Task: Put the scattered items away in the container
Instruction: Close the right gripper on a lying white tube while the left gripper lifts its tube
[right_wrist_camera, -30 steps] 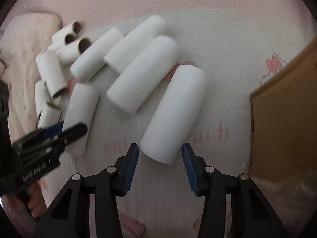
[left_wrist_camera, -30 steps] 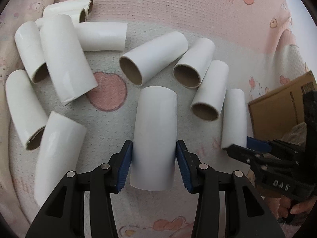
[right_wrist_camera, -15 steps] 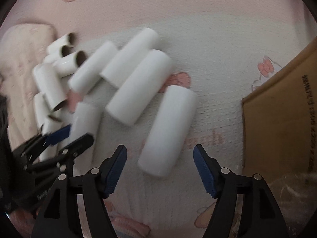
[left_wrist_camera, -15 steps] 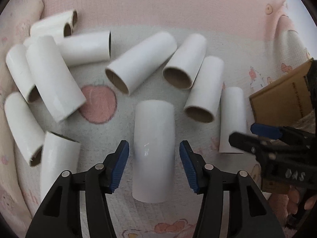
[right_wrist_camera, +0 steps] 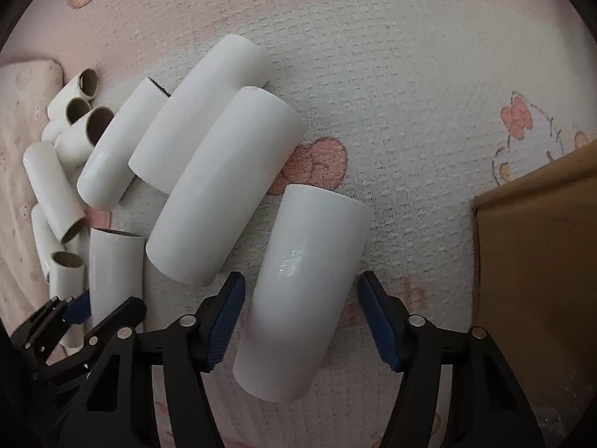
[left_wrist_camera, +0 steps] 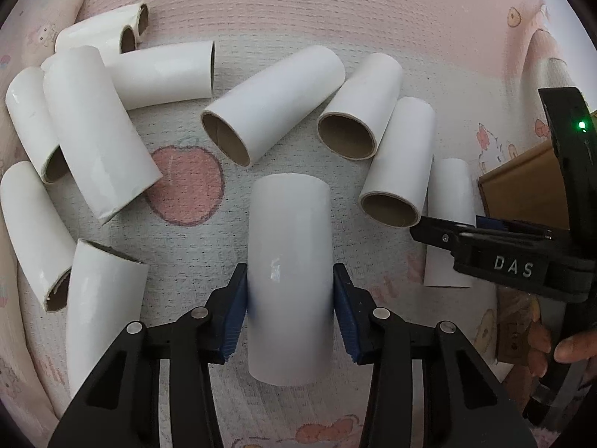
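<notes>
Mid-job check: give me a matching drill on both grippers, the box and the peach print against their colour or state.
1 left gripper
2 right gripper
3 cardboard box
4 peach print

A brown
B jaws shut on the gripped tube
C pink
D jaws open, either side of the straddled tube

Pairs: 1-B, 2-D, 3-A, 4-C

The brown box (right_wrist_camera: pixel 537 280) is cut off by the right edge, so its inside cannot be seen. The right hand-held gripper (left_wrist_camera: pixel 444 229) hides part of one white tube (left_wrist_camera: pixel 449 201). Far left, small tubes (right_wrist_camera: pixel 80 106) lie piled, hiding each other. The person's fingers (left_wrist_camera: pixel 571 349) are cut off too.
</notes>
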`<state>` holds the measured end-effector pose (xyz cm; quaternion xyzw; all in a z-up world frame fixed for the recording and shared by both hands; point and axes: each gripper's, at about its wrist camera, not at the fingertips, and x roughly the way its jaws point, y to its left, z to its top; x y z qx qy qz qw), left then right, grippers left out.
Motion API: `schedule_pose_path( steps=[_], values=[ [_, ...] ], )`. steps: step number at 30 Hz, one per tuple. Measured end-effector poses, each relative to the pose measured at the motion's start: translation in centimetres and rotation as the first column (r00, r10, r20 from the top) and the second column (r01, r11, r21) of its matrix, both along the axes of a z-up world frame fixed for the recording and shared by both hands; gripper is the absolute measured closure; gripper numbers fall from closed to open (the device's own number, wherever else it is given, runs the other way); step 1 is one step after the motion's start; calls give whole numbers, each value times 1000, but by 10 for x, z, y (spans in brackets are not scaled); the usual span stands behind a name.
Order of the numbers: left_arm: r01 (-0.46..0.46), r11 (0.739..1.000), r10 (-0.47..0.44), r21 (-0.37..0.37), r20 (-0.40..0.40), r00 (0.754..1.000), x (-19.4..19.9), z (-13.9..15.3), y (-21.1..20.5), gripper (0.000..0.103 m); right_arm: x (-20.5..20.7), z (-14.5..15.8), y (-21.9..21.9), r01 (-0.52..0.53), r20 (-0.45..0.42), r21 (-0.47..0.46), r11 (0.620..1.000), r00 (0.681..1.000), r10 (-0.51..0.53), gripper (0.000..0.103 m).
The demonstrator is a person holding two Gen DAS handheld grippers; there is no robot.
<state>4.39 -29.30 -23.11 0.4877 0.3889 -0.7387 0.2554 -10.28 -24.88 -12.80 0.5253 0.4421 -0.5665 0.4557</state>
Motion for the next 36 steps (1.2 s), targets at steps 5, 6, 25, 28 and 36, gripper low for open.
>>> schedule_pose_path(
  steps=[5, 6, 25, 28, 36],
  values=[
    [16, 999, -16, -29, 8, 1000, 6, -1, 1, 56, 6, 3, 5, -35, -36, -25, 999, 999, 34, 57],
    [24, 999, -23, -41, 14, 1000, 7, 0, 3, 56, 6, 3, 5, -40, -26, -29, 999, 999, 39, 58],
    [25, 997, -30, -67, -69, 997, 28, 42, 19, 56, 1, 44, 27, -16, 106, -115, 993, 994, 28, 60],
    [24, 995, -33, -99, -89, 996, 30, 59, 20, 56, 6, 54, 18, -8, 109, -158, 987, 994, 26, 60],
    [46, 978, -78, -202, -155, 985, 16, 106, 35, 56, 13, 112, 10, -24, 123, -272, 962, 991, 60, 63]
  ],
)
